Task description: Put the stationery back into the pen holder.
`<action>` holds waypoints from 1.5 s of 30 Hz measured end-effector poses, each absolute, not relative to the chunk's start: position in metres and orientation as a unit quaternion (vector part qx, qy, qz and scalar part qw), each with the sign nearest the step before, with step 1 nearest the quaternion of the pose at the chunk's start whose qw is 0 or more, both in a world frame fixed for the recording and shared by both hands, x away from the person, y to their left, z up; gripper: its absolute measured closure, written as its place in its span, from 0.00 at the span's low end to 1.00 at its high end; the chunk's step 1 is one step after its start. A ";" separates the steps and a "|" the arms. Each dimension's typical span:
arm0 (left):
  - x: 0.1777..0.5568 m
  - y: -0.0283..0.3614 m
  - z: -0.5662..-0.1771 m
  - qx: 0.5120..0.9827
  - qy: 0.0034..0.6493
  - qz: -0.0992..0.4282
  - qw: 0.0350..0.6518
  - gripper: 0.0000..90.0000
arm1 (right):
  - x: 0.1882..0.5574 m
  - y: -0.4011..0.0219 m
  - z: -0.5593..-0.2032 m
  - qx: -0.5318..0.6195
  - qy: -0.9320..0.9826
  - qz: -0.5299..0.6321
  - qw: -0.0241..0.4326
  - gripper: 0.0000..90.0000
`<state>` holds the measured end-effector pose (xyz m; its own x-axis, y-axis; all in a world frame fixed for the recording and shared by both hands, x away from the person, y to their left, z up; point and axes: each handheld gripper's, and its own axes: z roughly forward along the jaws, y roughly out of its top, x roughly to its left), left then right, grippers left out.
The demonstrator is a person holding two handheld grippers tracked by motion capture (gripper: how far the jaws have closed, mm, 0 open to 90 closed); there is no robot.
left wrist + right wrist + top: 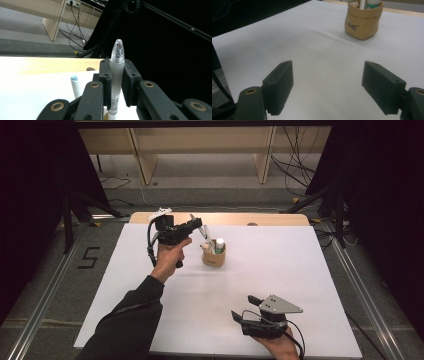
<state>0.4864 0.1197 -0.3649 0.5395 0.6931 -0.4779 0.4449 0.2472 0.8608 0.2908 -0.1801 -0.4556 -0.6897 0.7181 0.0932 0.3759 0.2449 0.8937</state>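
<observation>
The left gripper (116, 86) clamps a frosted pen (117, 72) at mid-barrel, just above and left of the tan pouch (214, 256). The pen looks light, stiff and smooth, so a mid-barrel hold suits it. The right gripper (328, 87) is spread wide and holds nothing, well nearer the person than the pouch. Bare white table (280, 270) surrounds the pouch.

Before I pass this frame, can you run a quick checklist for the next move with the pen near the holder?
1. Left gripper clamped on the pen: ok.
2. Pen upright between the jaws: ok.
3. Pen above the tan holder: ok.
4. Room left in the holder beside the glue stick: cannot tell.
5. Right gripper open, nothing between the jaws: ok.
6. Right gripper apart from the holder: ok.
</observation>
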 end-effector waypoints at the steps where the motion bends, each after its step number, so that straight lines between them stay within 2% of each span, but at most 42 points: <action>1: 0.488 0.118 -0.364 0.606 0.471 0.098 0.634 0.88 | 0.291 -0.181 -0.456 0.356 0.770 0.502 0.170 0.29; 22: 0.515 0.100 -0.369 0.643 0.467 0.142 0.590 0.88 | 0.288 -0.183 -0.456 0.356 0.769 0.504 0.167 0.28; 45: 0.532 0.083 -0.380 0.668 0.473 0.151 0.555 0.88 | 0.287 -0.184 -0.458 0.355 0.772 0.502 0.159 0.28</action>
